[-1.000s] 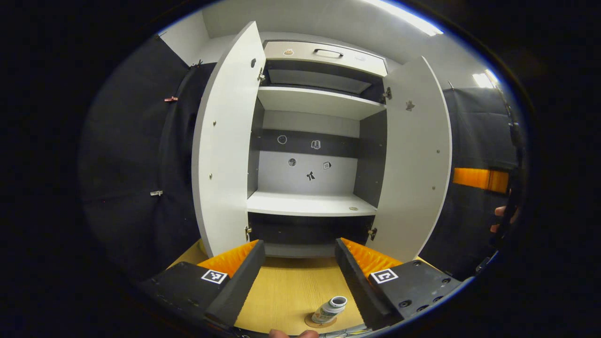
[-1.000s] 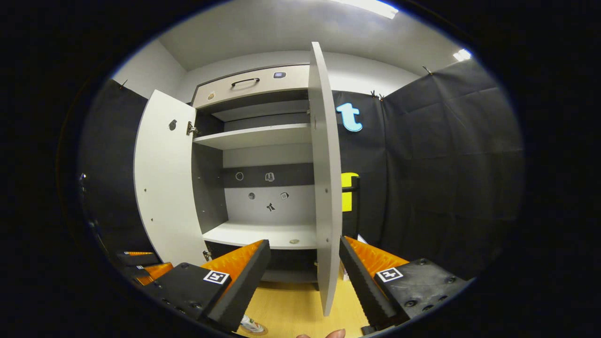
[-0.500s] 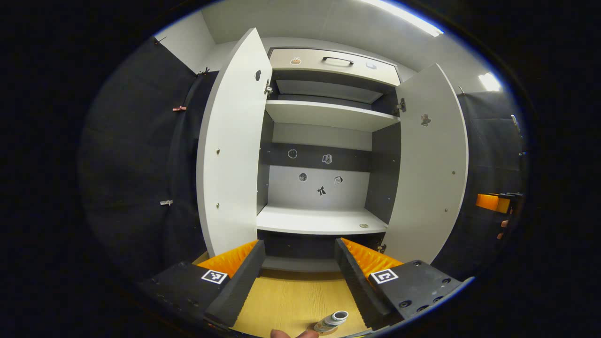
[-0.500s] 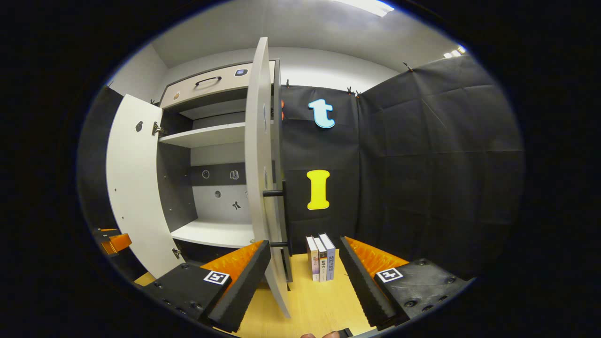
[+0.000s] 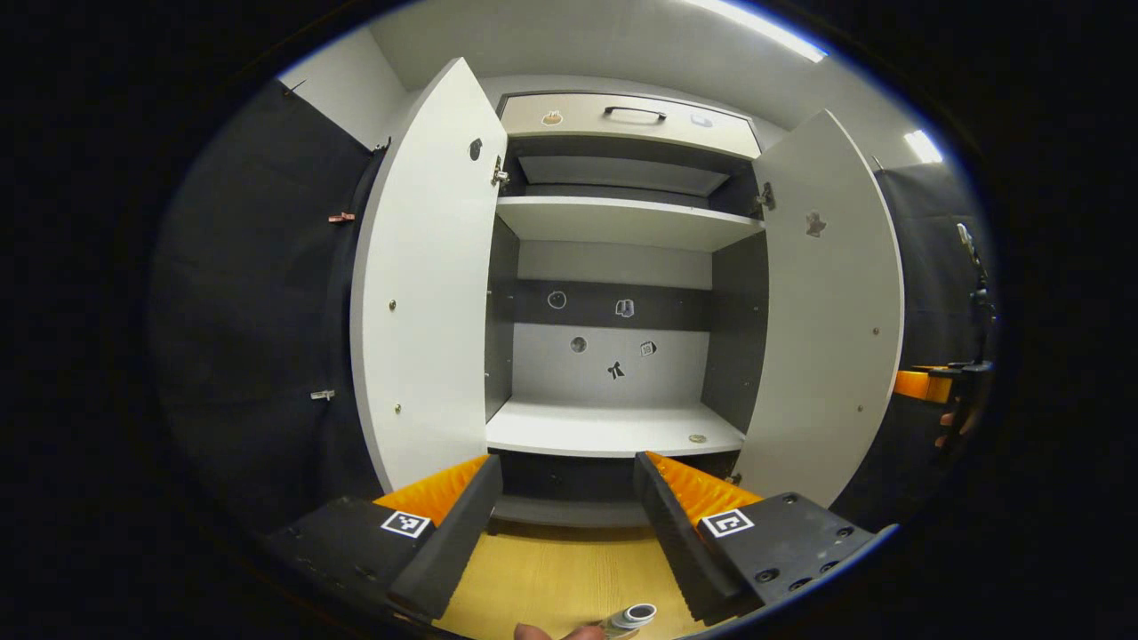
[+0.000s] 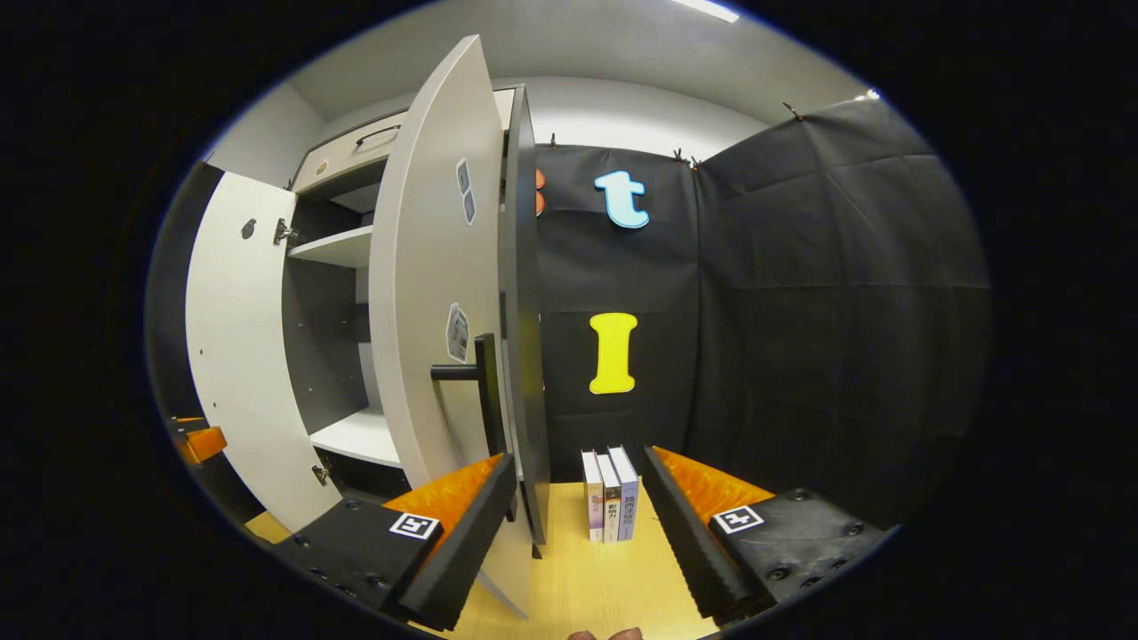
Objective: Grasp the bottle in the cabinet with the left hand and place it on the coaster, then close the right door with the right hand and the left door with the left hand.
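Observation:
The white cabinet [image 5: 613,427] stands with both doors swung out and its shelves bare. The bottle [image 5: 633,614], small with a white open top, rests on the wooden table at the very bottom of the left gripper view, below my left gripper [image 5: 567,462], which is open and holds nothing. My right gripper [image 6: 578,458] is open too, and faces the outer side of the right door [image 6: 431,293], close to its black bar handle [image 6: 480,378]. From the left gripper view the right gripper [image 5: 920,384] shows beyond the right door [image 5: 827,311], held by a hand.
The left door [image 5: 427,284] juts toward me at the left. Three upright books [image 6: 609,498] stand on the table just right of the cabinet, against the black cloth wall. A drawer with a handle [image 5: 633,113] tops the cabinet. The left gripper [image 6: 200,442] peeks out past the left door.
My right gripper has swung round the right door's edge to its outer, handle side. The left gripper view has tilted up, so the bottle has slid to the bottom edge.

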The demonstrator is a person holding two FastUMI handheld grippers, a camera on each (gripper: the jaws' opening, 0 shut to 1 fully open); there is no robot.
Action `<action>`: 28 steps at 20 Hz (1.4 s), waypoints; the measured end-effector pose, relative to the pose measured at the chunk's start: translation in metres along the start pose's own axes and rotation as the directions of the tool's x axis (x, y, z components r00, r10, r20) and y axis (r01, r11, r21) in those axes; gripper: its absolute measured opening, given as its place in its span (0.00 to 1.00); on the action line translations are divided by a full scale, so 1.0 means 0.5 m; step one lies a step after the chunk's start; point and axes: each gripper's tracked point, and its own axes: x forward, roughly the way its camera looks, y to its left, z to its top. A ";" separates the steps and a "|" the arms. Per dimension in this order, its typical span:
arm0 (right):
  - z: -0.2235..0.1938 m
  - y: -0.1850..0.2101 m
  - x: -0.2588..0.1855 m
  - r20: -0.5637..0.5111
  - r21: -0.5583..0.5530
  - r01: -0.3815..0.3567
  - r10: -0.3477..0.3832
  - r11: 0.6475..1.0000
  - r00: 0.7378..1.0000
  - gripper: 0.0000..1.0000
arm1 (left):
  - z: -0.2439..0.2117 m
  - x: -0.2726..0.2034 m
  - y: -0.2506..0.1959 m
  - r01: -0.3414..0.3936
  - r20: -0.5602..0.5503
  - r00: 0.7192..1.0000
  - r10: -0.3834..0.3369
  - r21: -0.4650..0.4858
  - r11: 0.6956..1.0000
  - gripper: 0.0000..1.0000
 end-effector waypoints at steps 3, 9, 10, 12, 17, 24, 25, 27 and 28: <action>-0.007 0.029 -0.006 -0.016 0.033 -0.033 0.034 0.999 0.999 0.97 | -0.009 0.005 0.004 0.005 -0.006 1.000 -0.005 0.006 1.000 0.95; -0.011 0.093 -0.016 -0.017 0.030 -0.069 0.070 0.997 0.997 0.97 | -0.018 0.003 0.030 0.006 -0.006 1.000 -0.006 -0.010 1.000 0.95; -0.014 0.109 -0.016 -0.020 0.032 -0.084 0.085 0.996 0.996 0.97 | -0.019 0.001 0.036 0.004 -0.007 1.000 -0.004 -0.008 1.000 0.95; -0.016 0.143 -0.015 -0.019 0.029 -0.111 0.112 0.993 0.994 0.97 | -0.018 -0.001 0.047 0.004 -0.005 1.000 -0.005 -0.009 1.000 0.95; -0.025 0.234 -0.003 -0.015 0.044 -0.164 0.165 0.985 0.986 0.97 | -0.020 -0.005 0.076 0.001 -0.001 1.000 -0.001 -0.004 1.000 0.95; -0.031 0.353 0.057 -0.006 0.092 -0.208 0.209 0.974 0.978 0.98 | -0.024 -0.007 0.105 0.000 -0.004 1.000 0.000 -0.016 1.000 0.95; -0.029 0.367 0.070 0.004 0.085 -0.209 0.209 0.974 0.978 0.98 | -0.024 -0.007 0.110 0.000 -0.004 1.000 0.000 -0.015 1.000 0.95; -0.034 0.396 0.091 0.002 0.074 -0.219 0.219 0.973 0.976 0.97 | -0.025 -0.008 0.121 -0.004 -0.005 1.000 0.004 -0.014 1.000 0.95; -0.033 0.407 0.100 0.009 0.065 -0.220 0.220 0.973 0.975 0.97 | -0.025 -0.010 0.128 -0.007 -0.006 1.000 0.007 -0.015 1.000 0.95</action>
